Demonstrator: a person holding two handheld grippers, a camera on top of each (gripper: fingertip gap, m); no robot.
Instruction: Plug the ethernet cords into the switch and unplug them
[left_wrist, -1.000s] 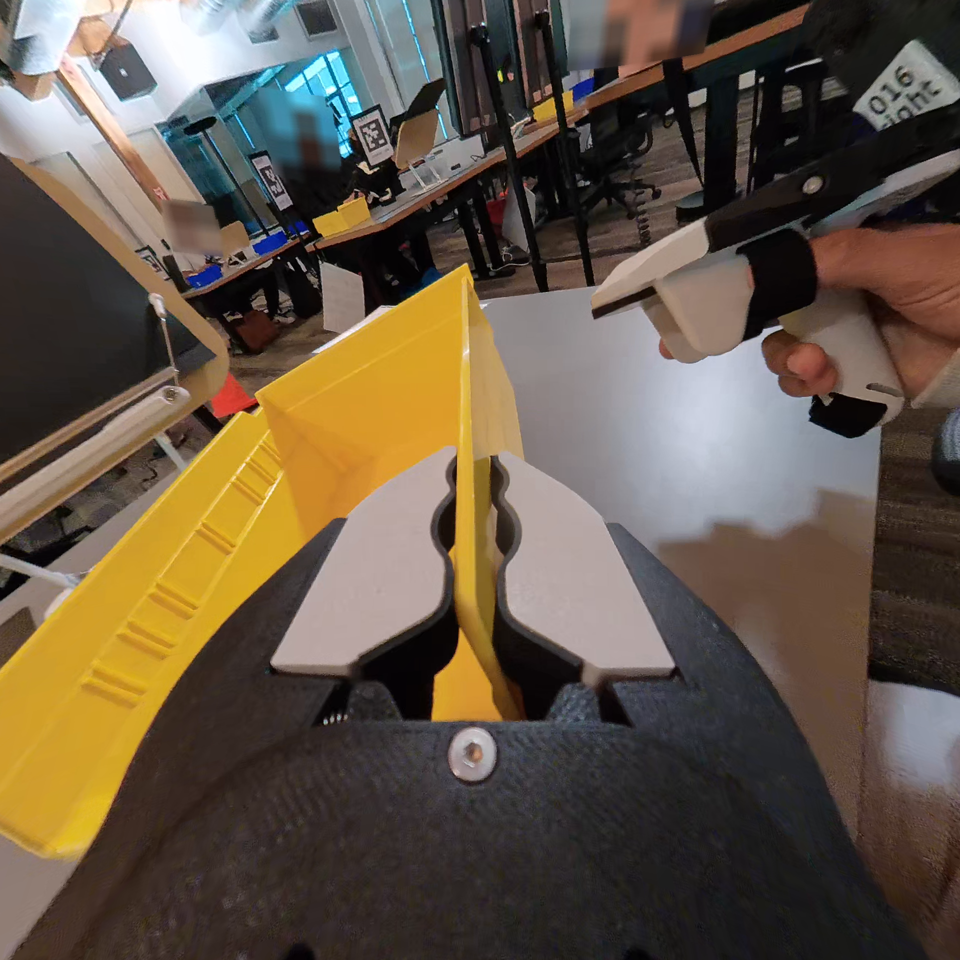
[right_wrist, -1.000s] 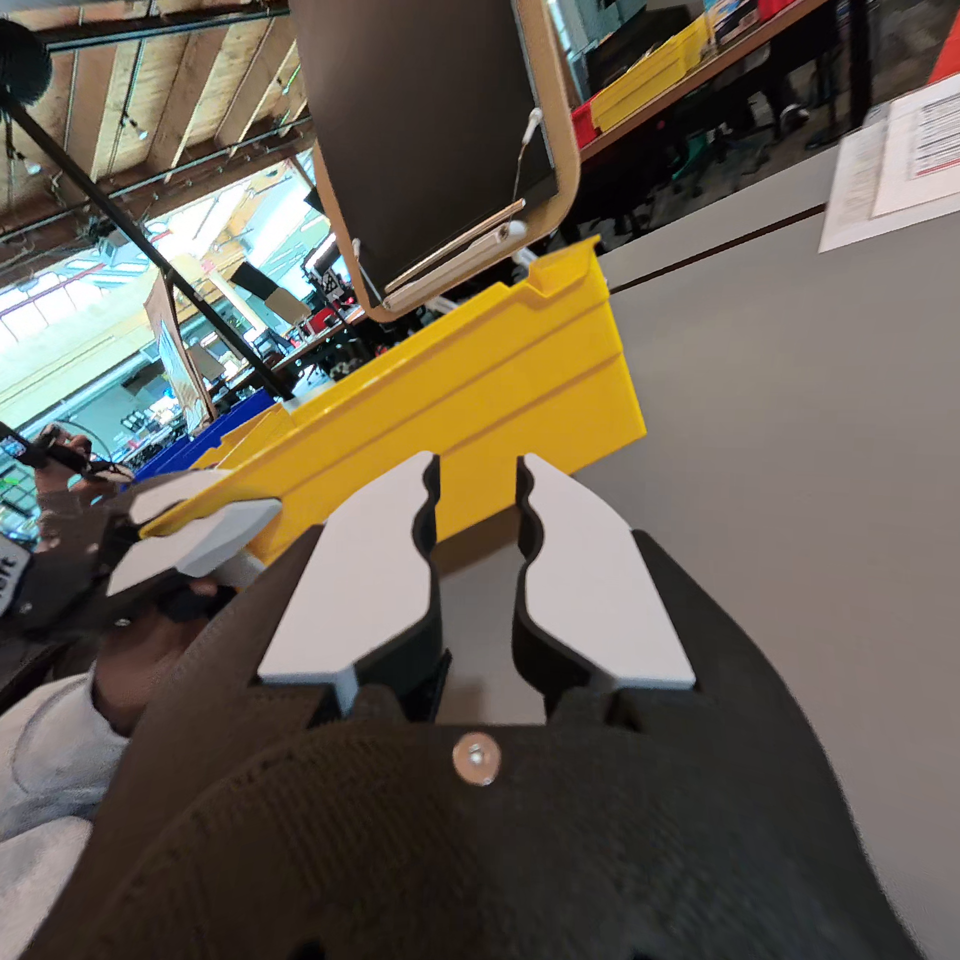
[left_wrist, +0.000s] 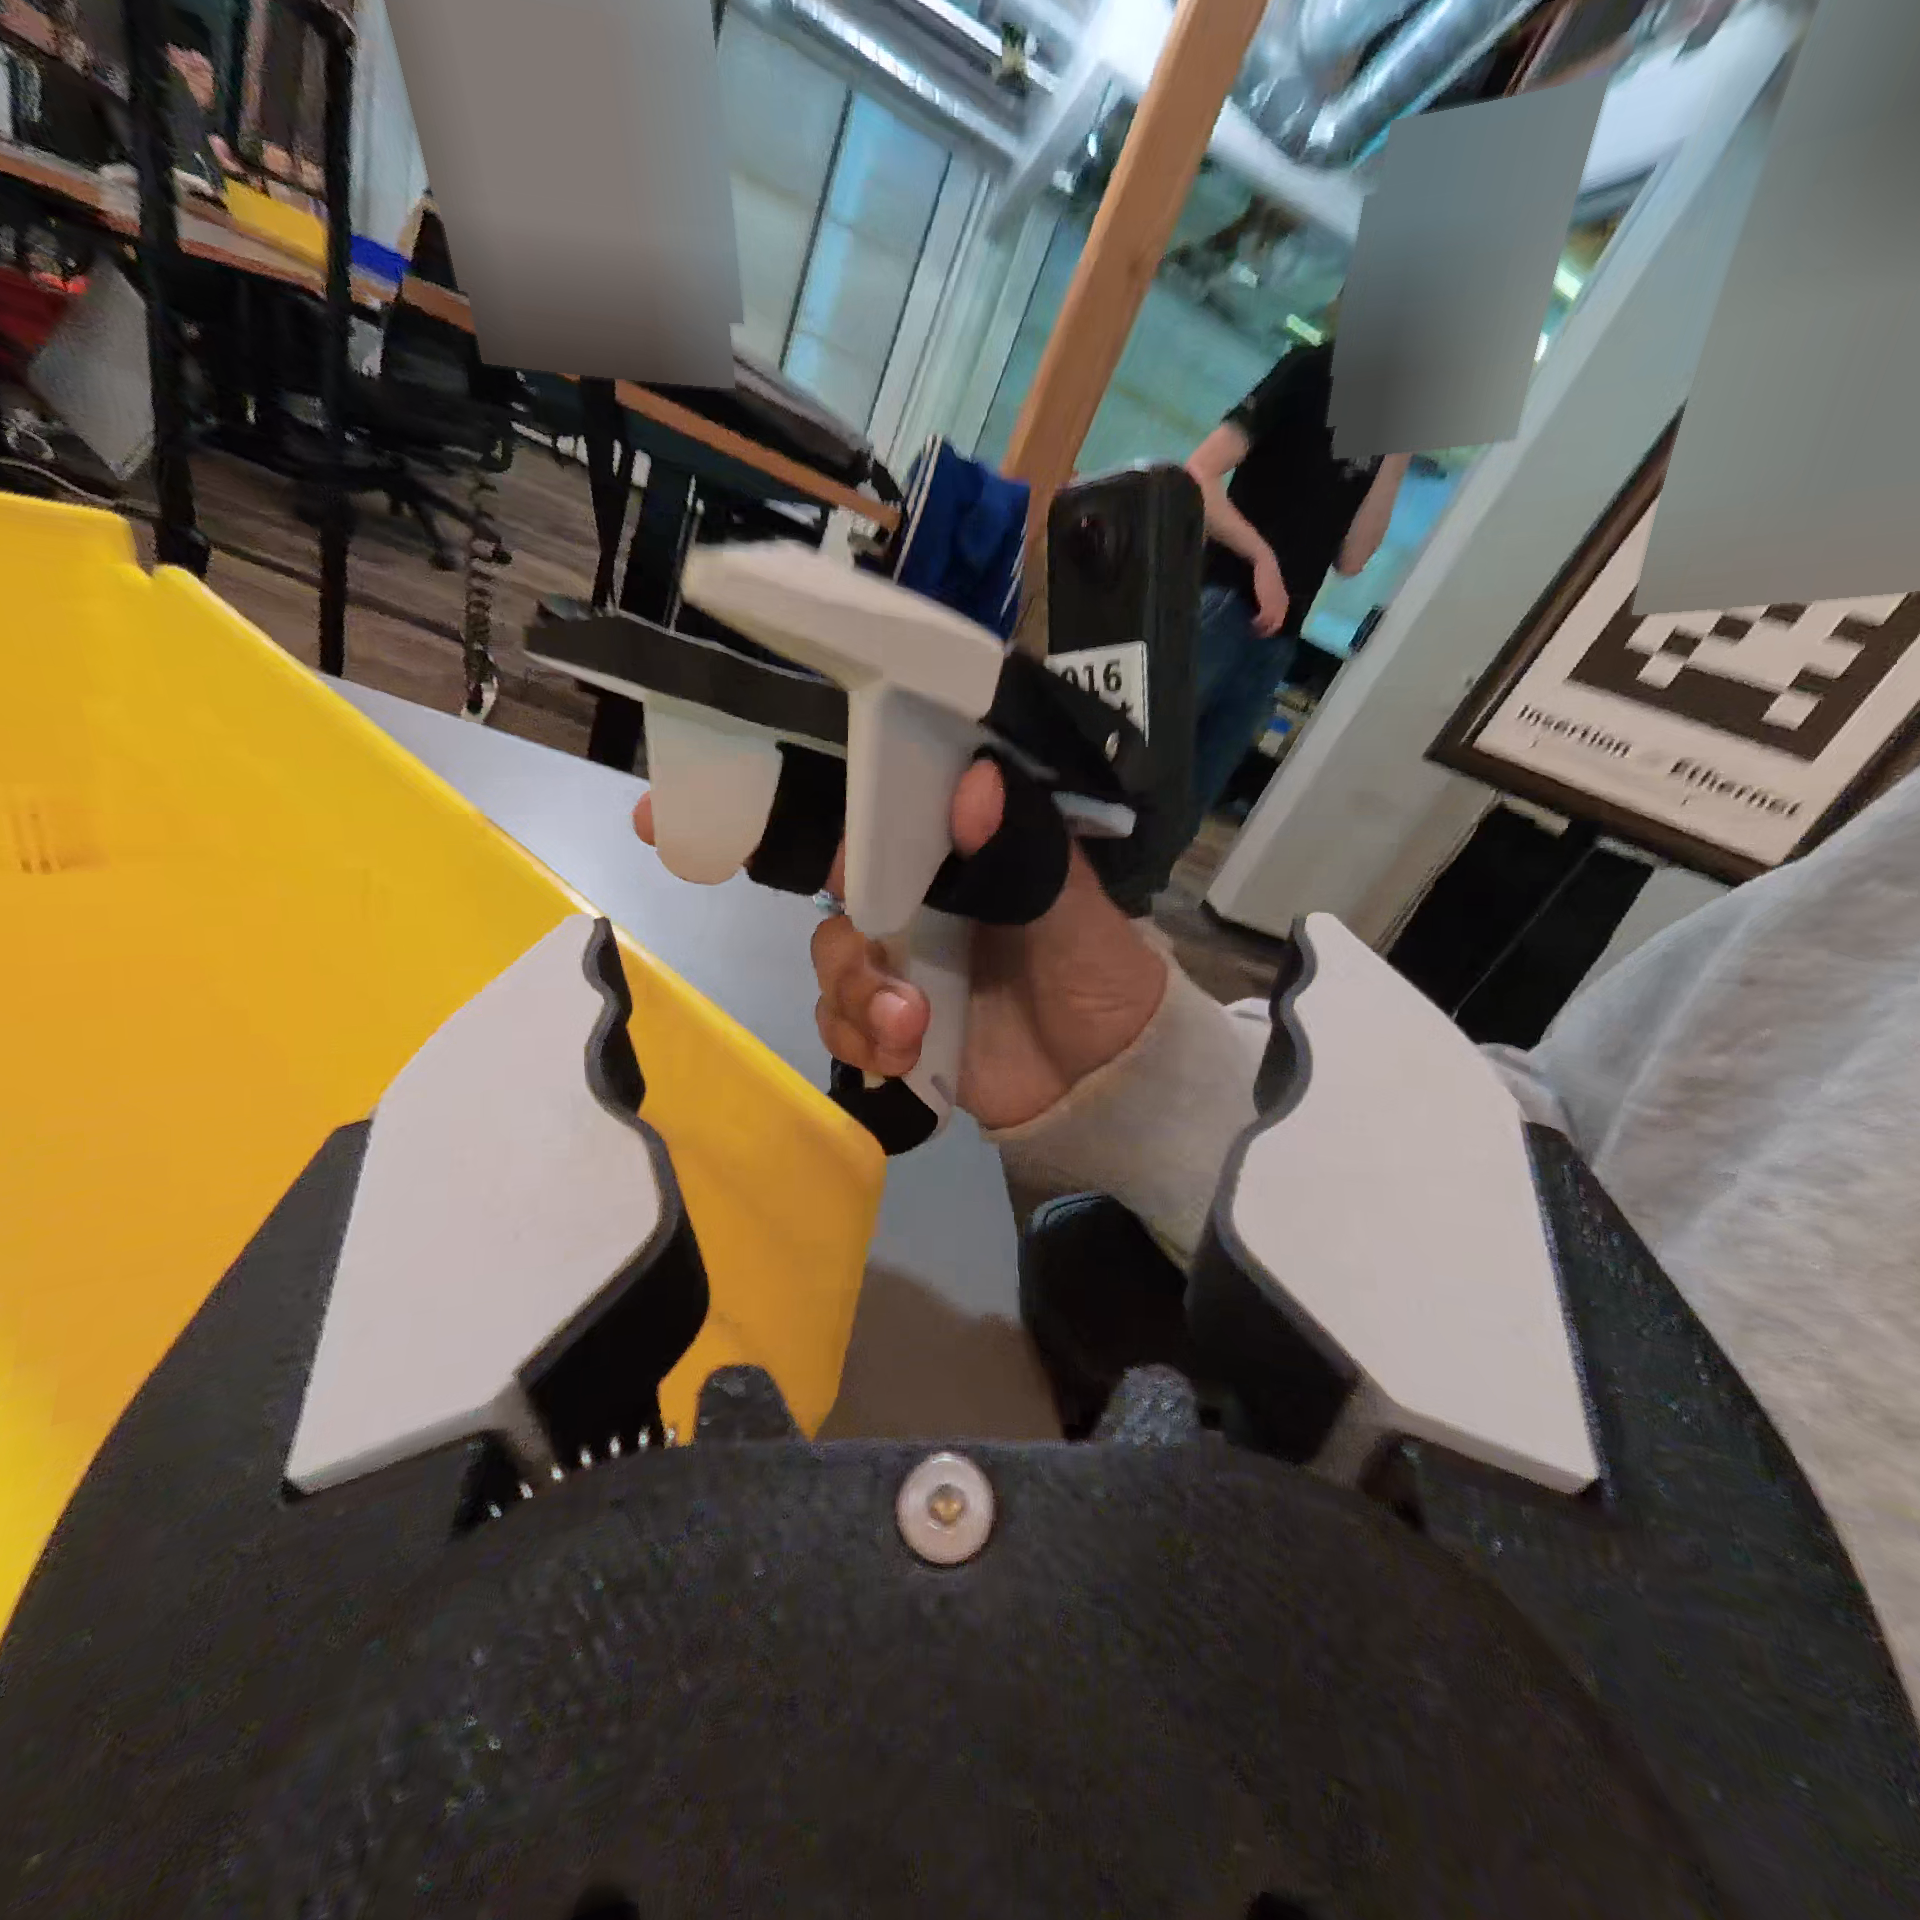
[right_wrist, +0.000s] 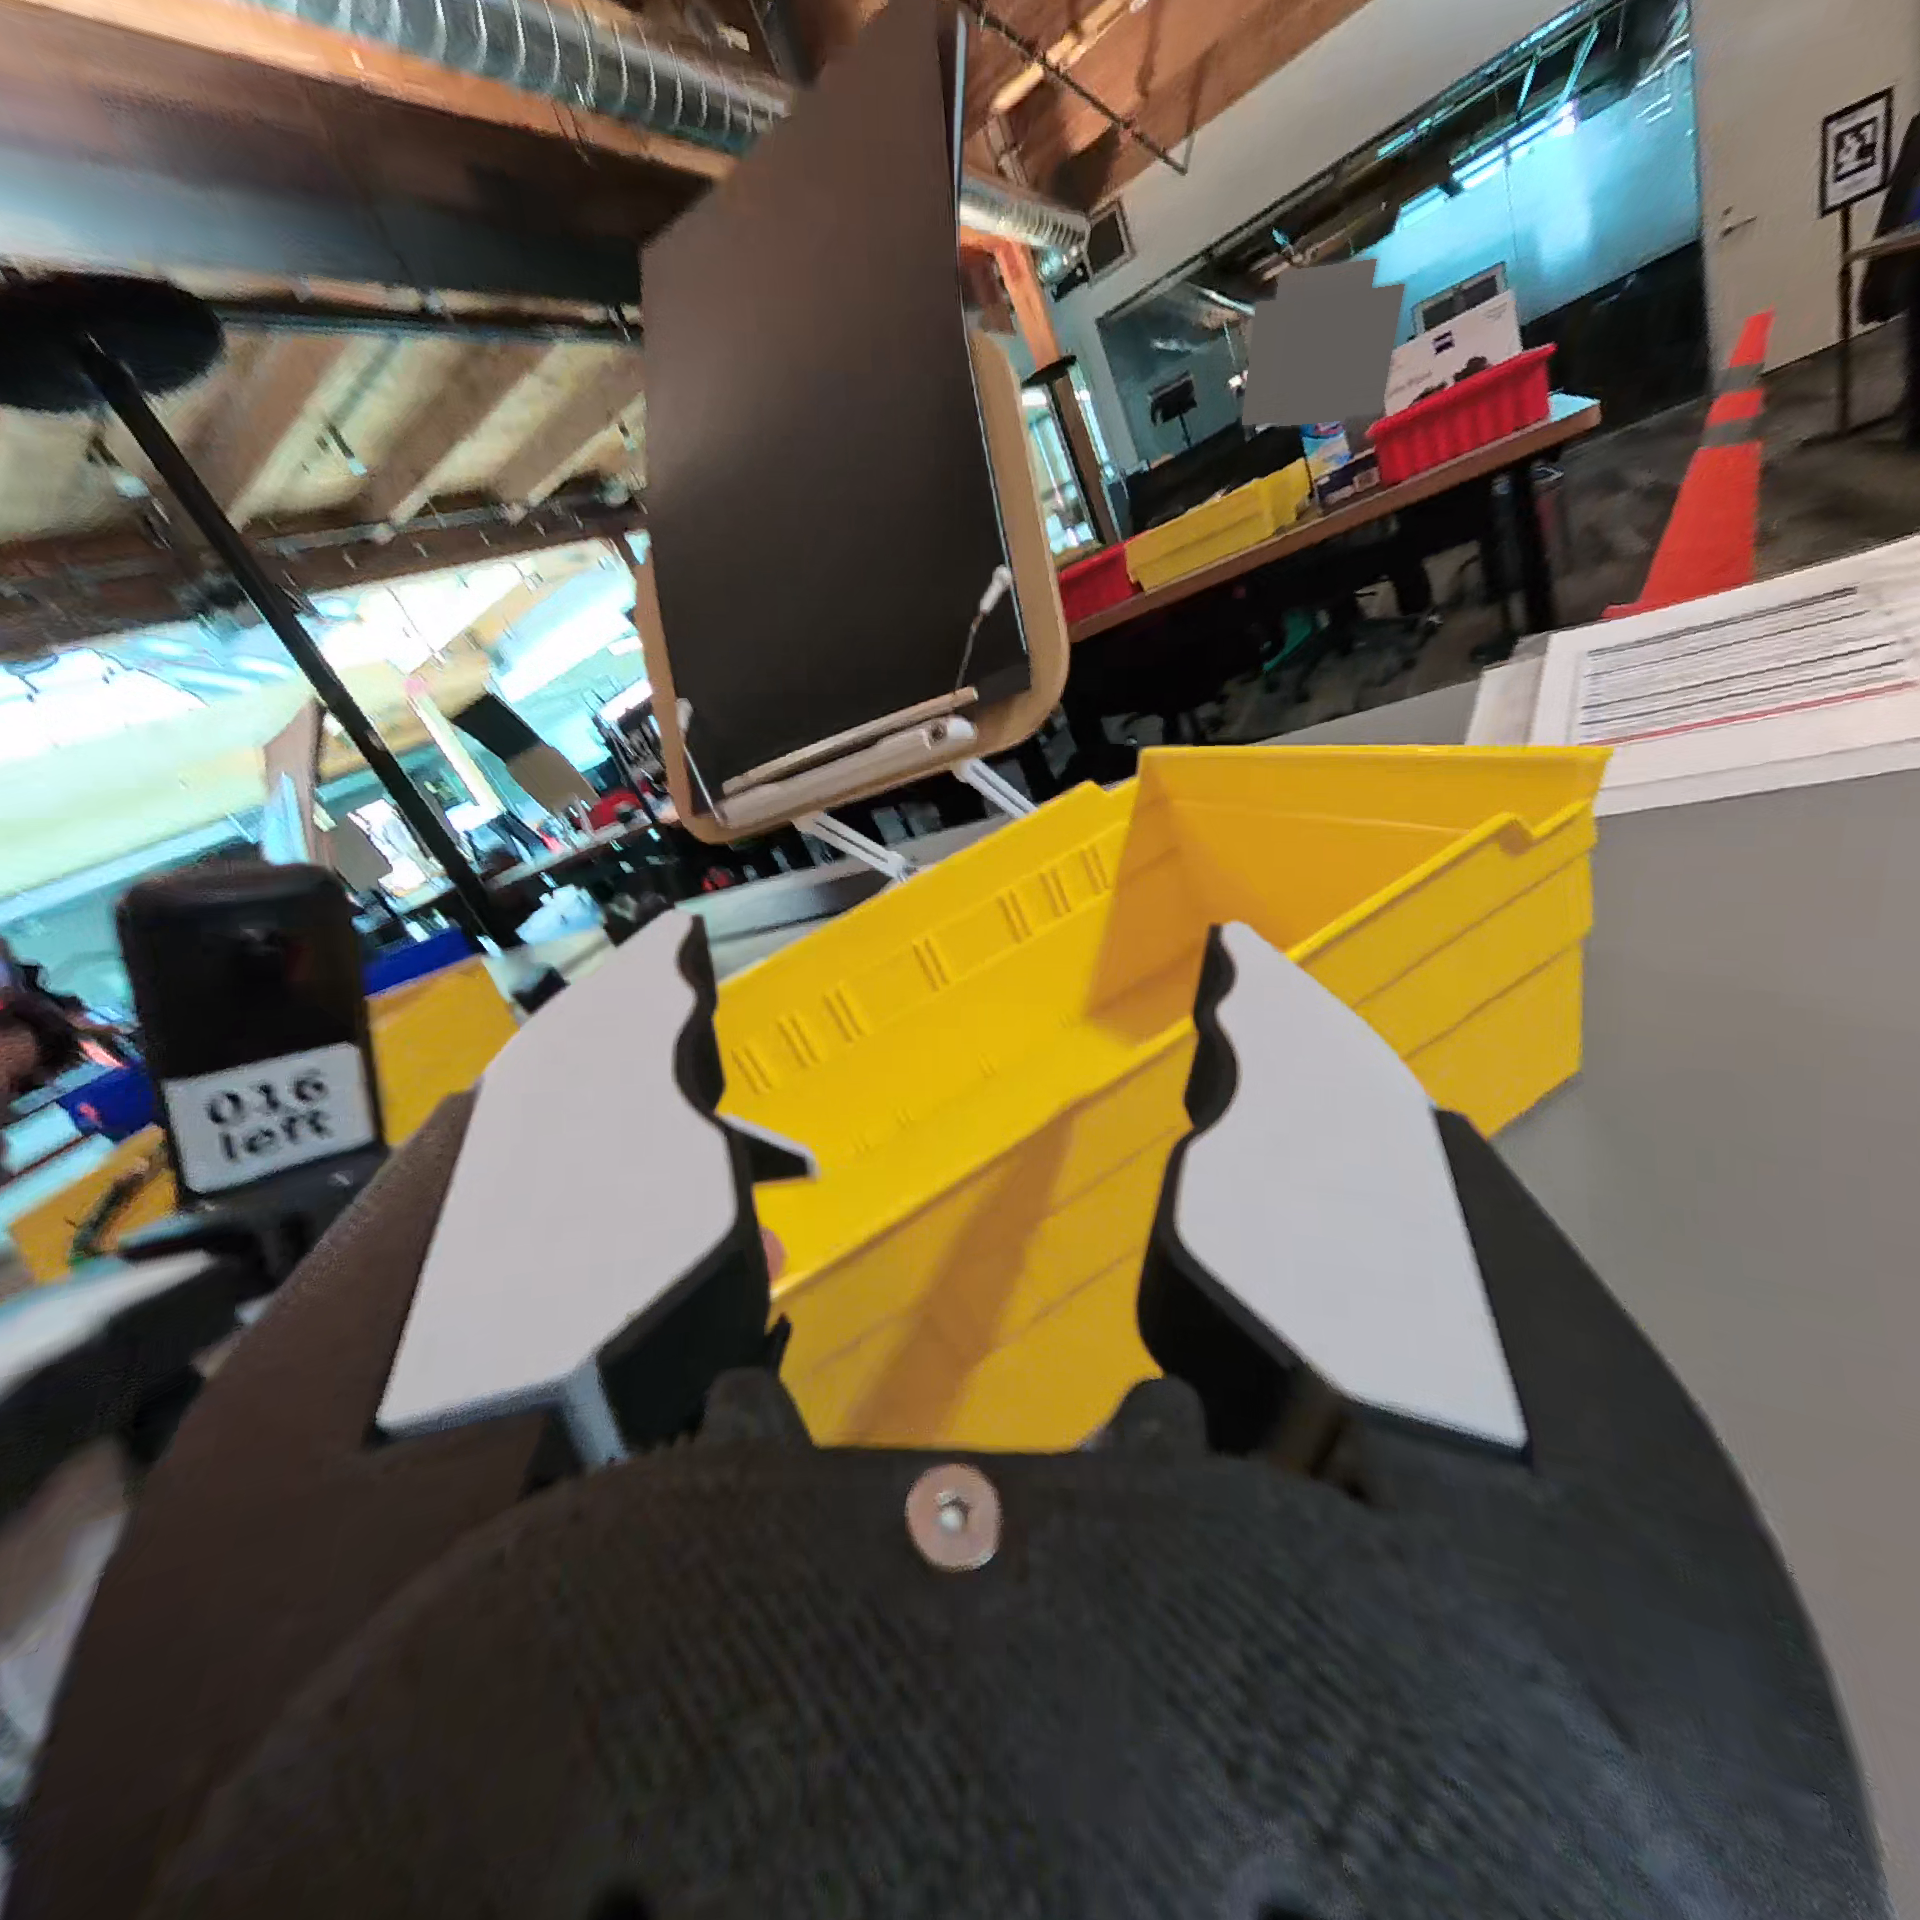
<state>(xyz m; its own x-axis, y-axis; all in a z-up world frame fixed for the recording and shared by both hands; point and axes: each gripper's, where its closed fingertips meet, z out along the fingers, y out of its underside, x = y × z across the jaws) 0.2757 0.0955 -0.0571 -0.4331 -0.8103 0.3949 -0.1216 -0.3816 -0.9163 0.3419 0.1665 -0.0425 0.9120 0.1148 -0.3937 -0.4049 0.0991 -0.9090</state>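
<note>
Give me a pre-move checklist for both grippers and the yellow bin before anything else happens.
1. Left gripper released: ok, jaws stand wide apart with nothing between them.
2. Right gripper empty: ok, jaws wide apart, only the bin seen beyond them.
3. Yellow bin resting on the grey table: ok.
4. Bin contents checked: cannot tell, its floor is mostly hidden.
5. Ethernet cords and switch located: not ok, neither shows in either view.
6. Grippers clear of each other: ok, the right one is held apart, above the table.
</note>
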